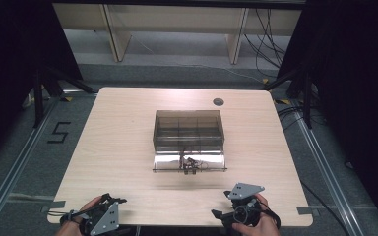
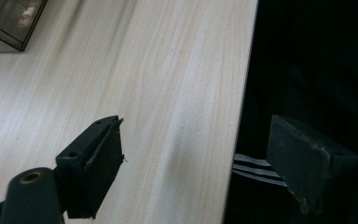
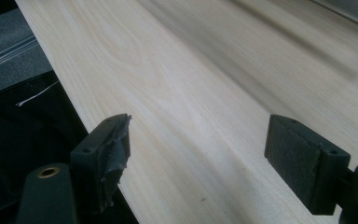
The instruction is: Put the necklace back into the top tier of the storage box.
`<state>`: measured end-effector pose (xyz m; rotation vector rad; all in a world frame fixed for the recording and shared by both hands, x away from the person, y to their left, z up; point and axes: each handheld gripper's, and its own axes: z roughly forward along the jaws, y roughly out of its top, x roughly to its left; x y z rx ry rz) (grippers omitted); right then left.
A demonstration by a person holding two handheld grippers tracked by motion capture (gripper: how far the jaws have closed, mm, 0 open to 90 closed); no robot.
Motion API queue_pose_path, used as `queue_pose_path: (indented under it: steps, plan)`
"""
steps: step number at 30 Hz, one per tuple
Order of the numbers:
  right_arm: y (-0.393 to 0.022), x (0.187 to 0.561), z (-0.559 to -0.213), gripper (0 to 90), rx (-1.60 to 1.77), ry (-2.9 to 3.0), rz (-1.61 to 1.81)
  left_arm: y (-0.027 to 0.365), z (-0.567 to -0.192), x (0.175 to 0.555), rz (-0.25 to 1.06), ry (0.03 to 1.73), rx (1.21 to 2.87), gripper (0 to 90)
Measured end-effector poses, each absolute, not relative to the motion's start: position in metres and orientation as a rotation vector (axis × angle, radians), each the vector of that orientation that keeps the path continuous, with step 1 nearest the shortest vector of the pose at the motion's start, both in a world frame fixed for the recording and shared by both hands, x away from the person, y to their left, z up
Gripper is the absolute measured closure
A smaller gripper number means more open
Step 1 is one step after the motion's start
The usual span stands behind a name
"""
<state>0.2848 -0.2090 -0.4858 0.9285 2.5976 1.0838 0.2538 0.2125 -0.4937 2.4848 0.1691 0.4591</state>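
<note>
At the worktop's (image 1: 128, 147) near edge we hold left tongs (image 1: 109, 202) and right tongs (image 1: 225, 204) apart, empty; reaching carelessly could snag the small parts (image 1: 189, 163) on the box's (image 1: 188, 129) lid.

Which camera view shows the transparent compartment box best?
The high view: the whole box sits mid-table, its lid folded open toward the person. The left gripper view catches just one corner at its top left. The right gripper view gives bare table.

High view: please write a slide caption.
Open compartment box mid-table; both open grippers, left and right, at near edge.
</note>
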Motion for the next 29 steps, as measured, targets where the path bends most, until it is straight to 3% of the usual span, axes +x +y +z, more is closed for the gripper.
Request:
queue_pose_path:
  steps: [29]
  plan:
    - [-0.208,0.275,-0.493,22.4,0.909,2.571,1.066,0.212,-0.495,0.254,0.474,0.159,2.480,17.9]
